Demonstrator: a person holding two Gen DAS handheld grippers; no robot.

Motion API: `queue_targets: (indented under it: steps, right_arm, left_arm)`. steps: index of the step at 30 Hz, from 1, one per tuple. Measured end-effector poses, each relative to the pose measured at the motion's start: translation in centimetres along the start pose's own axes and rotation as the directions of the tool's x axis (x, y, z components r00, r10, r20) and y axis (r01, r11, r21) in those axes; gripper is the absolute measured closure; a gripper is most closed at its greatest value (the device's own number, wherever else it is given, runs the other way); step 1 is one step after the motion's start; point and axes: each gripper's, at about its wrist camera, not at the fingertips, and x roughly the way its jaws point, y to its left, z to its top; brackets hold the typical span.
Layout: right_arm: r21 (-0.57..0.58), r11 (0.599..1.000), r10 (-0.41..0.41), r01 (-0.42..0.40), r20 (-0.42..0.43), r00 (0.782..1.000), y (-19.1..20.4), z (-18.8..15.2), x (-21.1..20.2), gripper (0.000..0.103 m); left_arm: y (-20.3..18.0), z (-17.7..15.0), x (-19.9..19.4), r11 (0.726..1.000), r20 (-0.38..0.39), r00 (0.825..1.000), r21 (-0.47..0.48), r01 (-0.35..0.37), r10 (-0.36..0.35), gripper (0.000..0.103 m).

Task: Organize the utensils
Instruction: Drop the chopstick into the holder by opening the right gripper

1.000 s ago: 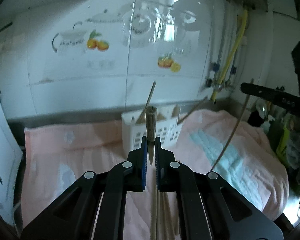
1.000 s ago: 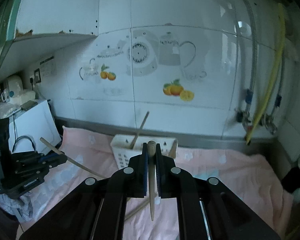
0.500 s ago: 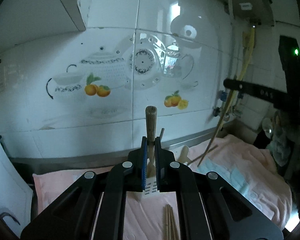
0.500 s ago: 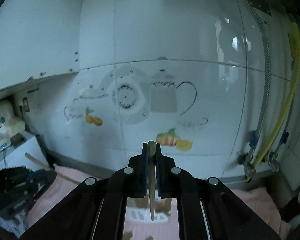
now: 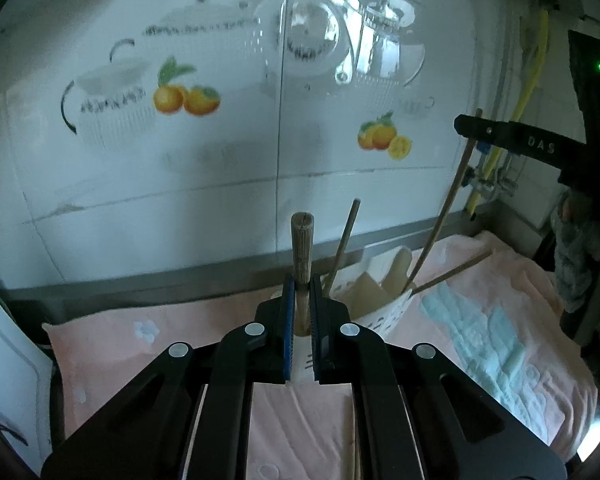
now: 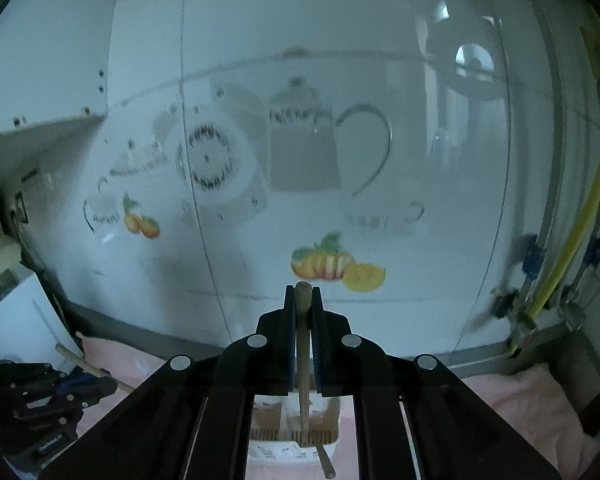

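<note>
My left gripper [image 5: 302, 280] is shut on a ribbed wooden utensil handle [image 5: 302, 244] that stands up between the jaws. The white utensil basket [image 5: 392, 312] sits just right of it on the pink towel and holds wooden utensils. My right gripper [image 6: 302, 292] is shut on a wooden chopstick [image 6: 303, 364], held upright above the basket [image 6: 296, 440]; in the left wrist view that chopstick [image 5: 440, 220] slants down into the basket from the right gripper [image 5: 476, 128].
A pink towel [image 5: 500, 304] with a blue patch covers the counter. A tiled wall with fruit and teapot decals [image 5: 188, 100] stands close behind. Yellow hose and pipes [image 6: 572, 240] run at the right. A white appliance [image 6: 16, 320] stands at the left.
The left gripper has lowered and moved toward the basket. The right gripper has moved closer over the basket, its chopstick tip now reaching into it.
</note>
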Motion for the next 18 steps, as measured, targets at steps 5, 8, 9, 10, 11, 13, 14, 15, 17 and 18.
queue_targets:
  steps: [5,8,9,10,11,13,14,15,17,18]
  right_arm:
    - [-0.009,1.0,-0.009,0.008,-0.05,0.999,-0.2,-1.6,1.6,0.096]
    - [0.001,1.0,-0.006,0.006,-0.062,0.998,-0.4,-2.1,1.7,0.096]
    - [0.001,1.0,-0.006,0.006,-0.061,0.998,-0.4,-2.1,1.5,0.096]
    - [0.0,1.0,-0.007,0.007,-0.058,0.998,-0.3,-2.2,1.3,0.096]
    - [-0.002,1.0,-0.011,0.011,-0.053,0.999,-0.3,-2.2,1.0,0.095]
    - [-0.004,1.0,-0.011,0.011,-0.039,0.999,-0.2,-2.1,0.0,0.094]
    - [-0.006,1.0,-0.008,0.008,-0.033,0.999,-0.1,-2.2,-0.6,0.094]
    - [-0.006,1.0,-0.005,0.005,-0.028,1.0,0.0,-2.2,-1.1,0.093]
    - [-0.008,1.0,0.006,-0.006,-0.018,1.0,0.3,-2.7,-2.5,0.092]
    - [-0.012,1.0,0.008,-0.009,-0.019,1.0,0.6,-3.2,-3.2,0.091]
  left_arm:
    - [0.7,-0.8,1.2,1.0,-0.029,1.0,-0.022,0.006,-0.007,0.096]
    - [1.1,-1.1,1.2,0.999,-0.029,1.0,-0.038,-0.002,0.001,0.096]
    - [1.2,-1.2,1.1,0.999,-0.026,1.0,-0.042,0.005,-0.006,0.095]
    - [1.2,-1.3,0.9,0.999,-0.021,1.0,-0.043,0.006,-0.007,0.095]
    - [1.3,-1.4,0.6,0.999,-0.016,1.0,-0.043,0.003,-0.004,0.095]
    - [1.3,-1.6,0.0,0.999,-0.008,1.0,-0.047,0.005,-0.005,0.095]
    - [1.3,-1.6,-0.2,0.999,-0.003,1.0,-0.047,0.003,-0.003,0.094]
    - [1.3,-1.8,-0.6,0.999,0.003,1.0,-0.046,0.001,-0.001,0.094]
    - [1.4,-2.1,-1.5,0.999,0.014,1.0,-0.049,-0.004,0.004,0.089]
    - [1.5,-2.4,-2.0,0.999,0.019,1.0,-0.052,-0.009,0.01,0.086]
